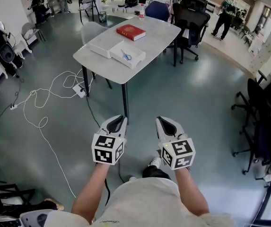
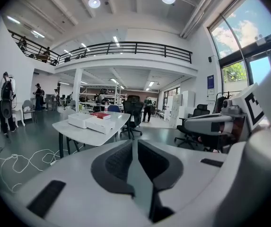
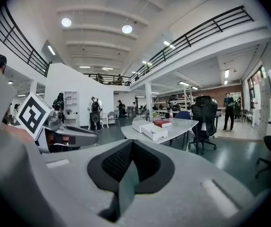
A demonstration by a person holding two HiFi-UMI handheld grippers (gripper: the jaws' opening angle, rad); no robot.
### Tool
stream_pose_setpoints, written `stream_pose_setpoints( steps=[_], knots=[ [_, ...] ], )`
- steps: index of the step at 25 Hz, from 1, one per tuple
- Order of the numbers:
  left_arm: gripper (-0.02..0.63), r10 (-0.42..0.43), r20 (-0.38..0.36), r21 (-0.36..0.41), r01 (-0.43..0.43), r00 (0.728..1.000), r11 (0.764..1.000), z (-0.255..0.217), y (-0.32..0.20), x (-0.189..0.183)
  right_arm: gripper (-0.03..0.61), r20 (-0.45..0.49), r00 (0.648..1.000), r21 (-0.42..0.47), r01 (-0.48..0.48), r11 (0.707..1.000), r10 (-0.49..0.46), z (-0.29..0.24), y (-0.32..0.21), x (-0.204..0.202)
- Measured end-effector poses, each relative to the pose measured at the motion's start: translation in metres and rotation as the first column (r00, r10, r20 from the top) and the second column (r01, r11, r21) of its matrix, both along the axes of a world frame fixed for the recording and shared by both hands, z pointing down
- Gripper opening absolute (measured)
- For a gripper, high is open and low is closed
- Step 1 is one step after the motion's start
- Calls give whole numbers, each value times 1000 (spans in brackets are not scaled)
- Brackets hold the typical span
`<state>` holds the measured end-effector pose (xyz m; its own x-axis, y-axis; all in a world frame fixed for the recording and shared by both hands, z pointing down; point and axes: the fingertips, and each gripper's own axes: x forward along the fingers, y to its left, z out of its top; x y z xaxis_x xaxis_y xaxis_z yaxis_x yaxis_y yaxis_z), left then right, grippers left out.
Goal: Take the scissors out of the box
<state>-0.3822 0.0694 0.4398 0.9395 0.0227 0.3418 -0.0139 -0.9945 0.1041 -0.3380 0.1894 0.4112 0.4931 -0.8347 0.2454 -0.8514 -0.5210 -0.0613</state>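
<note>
Both hand-held grippers closed and empty, well short of the desk

The person stands back from the desk (image 1: 155, 38), holding the left hand-held gripper (image 1: 118, 120) and the right hand-held gripper (image 1: 165, 122) side by side over the grey floor (image 1: 196, 98), each with its jaws drawn together on nothing. The blue-handled scissors (image 1: 126, 56) lie in the open white box (image 1: 136, 61) at the desk's near edge, a second white tray (image 1: 102, 47) touching it and a red book (image 1: 131, 31) just behind.
</note>
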Motion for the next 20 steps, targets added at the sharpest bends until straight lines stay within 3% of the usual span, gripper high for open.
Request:
stream_pose_setpoints(
  steps=[9, 20],
  knots=[
    [23, -7, 16, 10, 7, 1000, 1000, 3, -19, 32, 5, 15, 1000, 3, 17, 1000, -17, 7, -22, 33],
    [25, -67, 31, 21, 66, 997, 998, 2, -52, 115, 5, 20, 997, 22, 76, 997, -77, 4, -57, 126]
  ],
)
